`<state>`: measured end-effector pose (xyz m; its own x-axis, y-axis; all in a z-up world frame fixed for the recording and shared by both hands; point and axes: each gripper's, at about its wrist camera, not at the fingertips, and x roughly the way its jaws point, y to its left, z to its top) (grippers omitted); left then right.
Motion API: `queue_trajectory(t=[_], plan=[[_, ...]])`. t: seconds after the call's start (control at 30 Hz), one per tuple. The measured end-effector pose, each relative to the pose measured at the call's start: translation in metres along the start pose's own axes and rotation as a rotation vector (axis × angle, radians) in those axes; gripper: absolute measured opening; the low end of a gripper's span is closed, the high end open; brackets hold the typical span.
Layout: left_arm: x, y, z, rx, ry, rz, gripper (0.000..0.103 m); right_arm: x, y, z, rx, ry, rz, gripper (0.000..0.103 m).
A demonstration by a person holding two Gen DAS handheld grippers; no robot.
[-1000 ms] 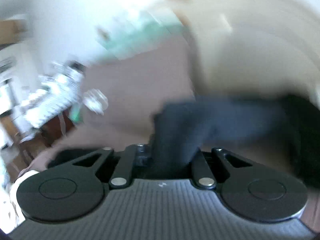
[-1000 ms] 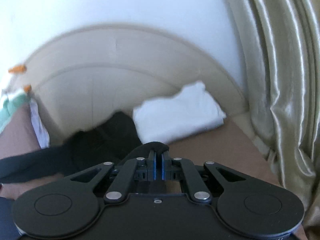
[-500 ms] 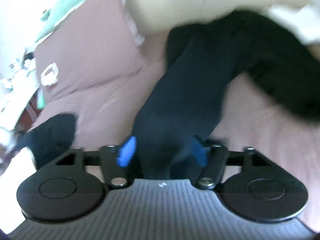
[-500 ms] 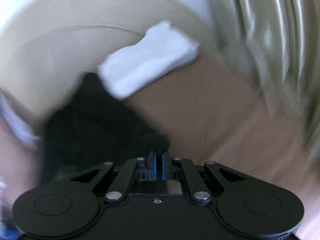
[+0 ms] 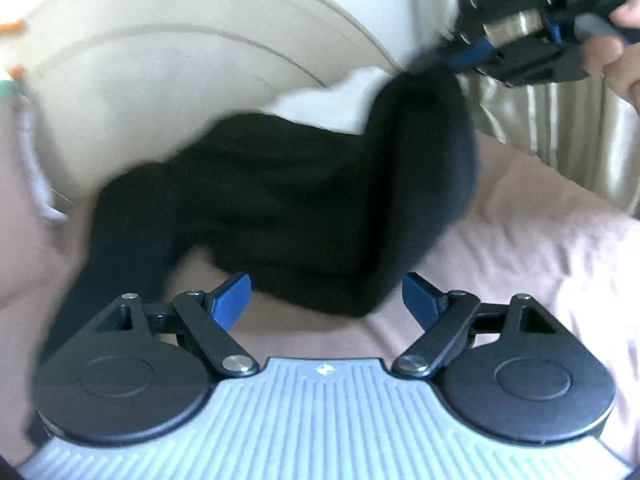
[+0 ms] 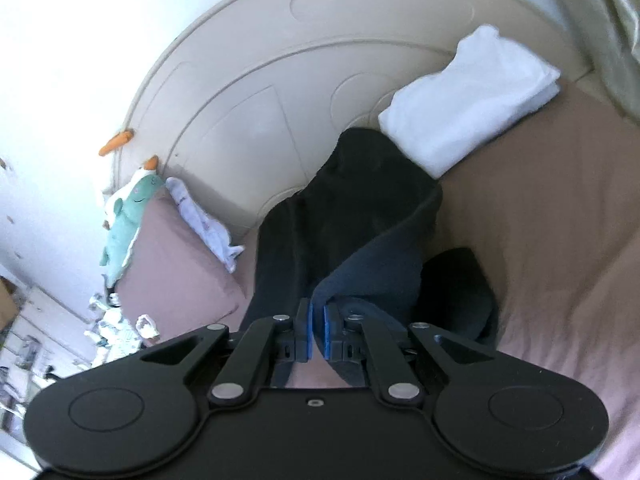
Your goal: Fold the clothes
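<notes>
A black garment [image 5: 304,208] lies on the pink bed sheet, one end raised toward the upper right. My left gripper [image 5: 328,300] is open just in front of the cloth's near edge and holds nothing. My right gripper [image 6: 316,332] is shut on an edge of the black garment [image 6: 352,232], which drapes away from it down onto the bed. In the left wrist view the right gripper [image 5: 472,54] is at the upper right, held in a hand, with the cloth hanging from it.
A folded white cloth [image 6: 472,100] lies against the beige headboard [image 6: 280,80]. A green plush toy [image 6: 128,220] and a small white cloth [image 6: 204,224] sit by a pink pillow [image 6: 176,272] on the left. Shiny curtains [image 5: 560,120] hang on the right.
My left gripper has opened and let go of the black garment. My right gripper has lifted its edge of the cloth up and now looks down over the bed.
</notes>
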<state>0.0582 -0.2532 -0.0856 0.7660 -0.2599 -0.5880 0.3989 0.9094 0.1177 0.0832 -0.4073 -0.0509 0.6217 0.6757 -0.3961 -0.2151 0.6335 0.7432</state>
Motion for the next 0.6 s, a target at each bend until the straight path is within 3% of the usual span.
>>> queue_trajectory(t=[0.07,0.17,0.27,0.37,0.47,0.6], plan=[[0.027,-0.006,0.006,-0.012,0.049,-0.051,0.083,-0.002,-0.003,-0.003,0.008,0.012,0.033,0.008],[0.065,-0.028,0.015,0.019,0.15,-0.052,0.08,-0.007,-0.002,-0.005,-0.014,0.027,0.059,0.008],[0.083,-0.018,0.031,-0.006,0.163,0.048,0.007,-0.011,-0.008,-0.004,-0.04,0.018,0.023,0.008],[0.088,0.009,0.056,-0.082,0.19,0.132,0.008,-0.014,-0.014,-0.001,-0.065,0.008,-0.02,0.013],[0.074,0.022,0.076,-0.039,0.153,0.233,0.008,-0.017,-0.021,0.001,-0.091,-0.001,-0.063,0.017],[0.055,0.043,0.098,-0.067,0.131,0.267,0.006,-0.01,-0.027,0.0,-0.185,0.02,-0.166,0.018]])
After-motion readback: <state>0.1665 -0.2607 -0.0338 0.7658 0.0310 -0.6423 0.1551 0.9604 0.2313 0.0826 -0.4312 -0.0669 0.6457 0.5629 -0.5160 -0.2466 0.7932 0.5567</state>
